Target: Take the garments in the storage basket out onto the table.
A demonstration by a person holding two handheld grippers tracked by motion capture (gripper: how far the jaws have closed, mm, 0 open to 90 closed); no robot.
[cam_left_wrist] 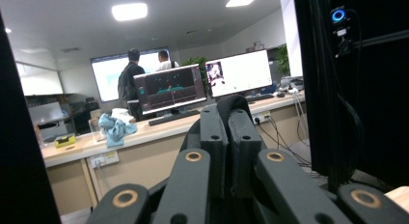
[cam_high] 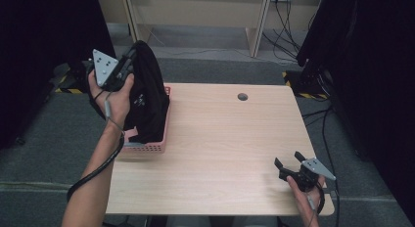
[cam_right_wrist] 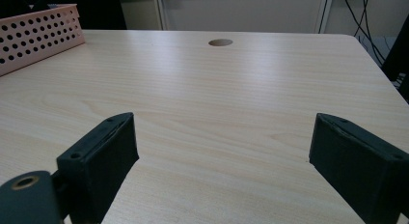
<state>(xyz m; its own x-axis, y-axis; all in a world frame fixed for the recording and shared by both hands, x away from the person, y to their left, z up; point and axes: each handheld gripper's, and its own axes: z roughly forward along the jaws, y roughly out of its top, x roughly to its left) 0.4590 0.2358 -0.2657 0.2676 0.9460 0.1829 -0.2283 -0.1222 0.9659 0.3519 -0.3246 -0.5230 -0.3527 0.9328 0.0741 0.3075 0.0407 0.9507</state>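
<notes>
**Black garment lifted out of the pink basket**

Nearest the high camera, the person's left forearm runs up from the bottom edge to the left gripper (cam_high: pixel 128 60), raised above the table's left end. Its jaws are pinched together on a fold of the black garment (cam_high: pixel 147 95) — in the left gripper view a tuck of dark cloth (cam_left_wrist: pixel 232 104) pokes up between the closed tips. The grip sits at the garment's top, so the rest hangs straight down, its lower end reaching into the pink basket (cam_high: pixel 155 147) at the left edge of the table (cam_high: pixel 220 139); holding it high looks meant to let it clear the basket wall.

Farther right the tabletop is bare wood with a small cable hole (cam_high: pixel 242 96). At the near right corner the right gripper (cam_high: pixel 288 161) rests low — jaws spread wide with nothing between them, probably waiting to take a free edge of the cloth.
</notes>
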